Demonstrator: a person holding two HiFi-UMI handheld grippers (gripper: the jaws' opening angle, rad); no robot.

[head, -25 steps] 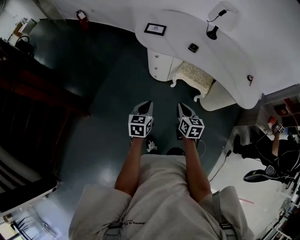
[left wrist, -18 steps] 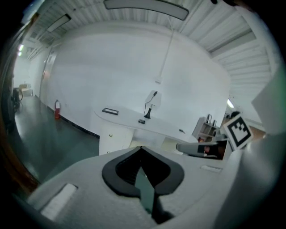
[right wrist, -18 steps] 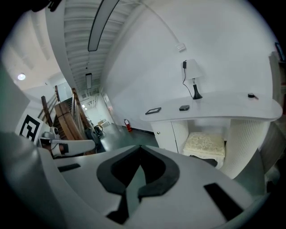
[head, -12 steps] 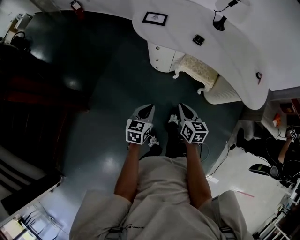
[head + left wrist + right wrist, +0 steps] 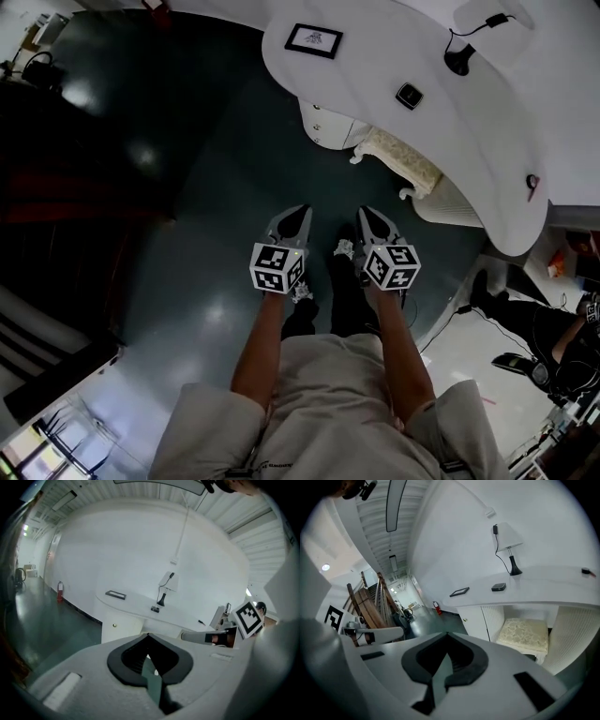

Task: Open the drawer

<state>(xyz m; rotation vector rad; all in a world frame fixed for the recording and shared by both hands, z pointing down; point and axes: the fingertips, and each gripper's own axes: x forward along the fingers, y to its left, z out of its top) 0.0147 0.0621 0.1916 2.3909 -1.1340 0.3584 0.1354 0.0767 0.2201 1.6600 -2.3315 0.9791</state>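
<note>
Two in count: left tongs (image 5: pixel 299 212) and right tongs (image 5: pixel 364 213), side by side at frame centre over the floor (image 5: pixel 202 220), each closed tip to tip and empty. One white drawer cabinet (image 5: pixel 328 127) stands under the curved worktop (image 5: pixel 375 70), directly above both tongs in the head view and well apart from them. Also logged: one frame (image 5: pixel 313 40), one lamp (image 5: pixel 458 62), one dark box (image 5: pixel 409 95), one cushioned stool (image 5: pixel 397 157) just right of the cabinet; shirt print illegible.
</note>
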